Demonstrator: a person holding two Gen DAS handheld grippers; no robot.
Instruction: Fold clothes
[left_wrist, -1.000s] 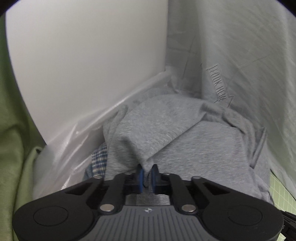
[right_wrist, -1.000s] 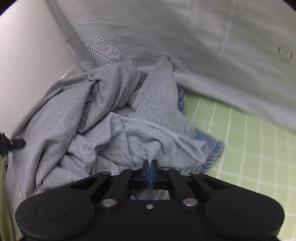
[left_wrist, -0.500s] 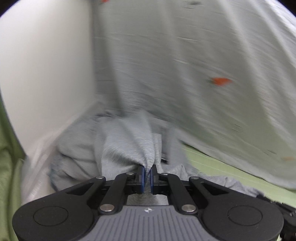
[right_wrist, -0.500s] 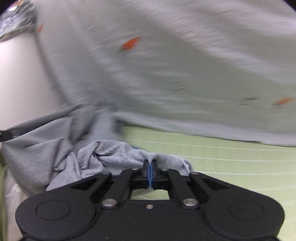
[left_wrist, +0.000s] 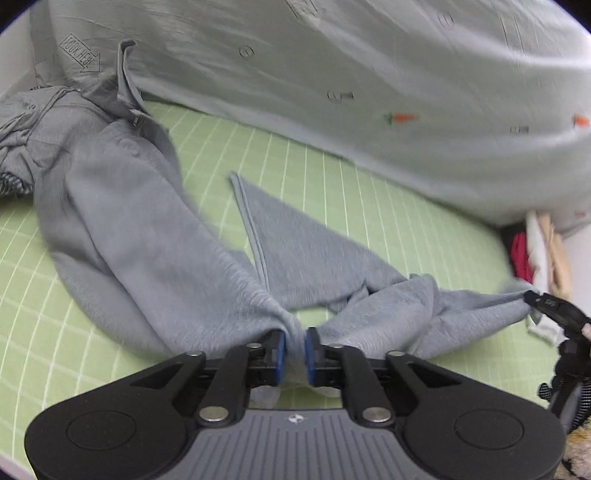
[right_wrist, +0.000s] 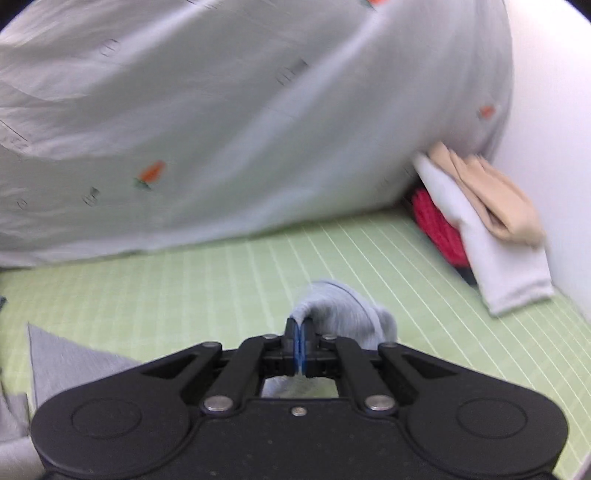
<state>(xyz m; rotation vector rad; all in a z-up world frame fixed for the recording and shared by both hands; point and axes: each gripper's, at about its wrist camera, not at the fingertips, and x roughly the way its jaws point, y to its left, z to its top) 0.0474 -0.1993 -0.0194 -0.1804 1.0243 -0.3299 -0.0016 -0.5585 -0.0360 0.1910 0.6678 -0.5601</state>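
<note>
Left gripper (left_wrist: 294, 345) pinches the grey garment (left_wrist: 147, 236), right gripper (right_wrist: 299, 343) pinches its other end. Garment lies stretched across green grid mat (left_wrist: 369, 206), near side; pale printed sheet (left_wrist: 369, 74) far.

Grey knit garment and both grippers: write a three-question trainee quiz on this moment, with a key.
1. True or false: the left gripper is shut on the grey knit garment.
2. What does the right gripper pinch? A) the beige folded cloth B) the grey knit garment C) nothing
3. Fill in: the garment lies on a ___ gridded mat.

Key: 1 true; 2 B; 3 green.
</note>
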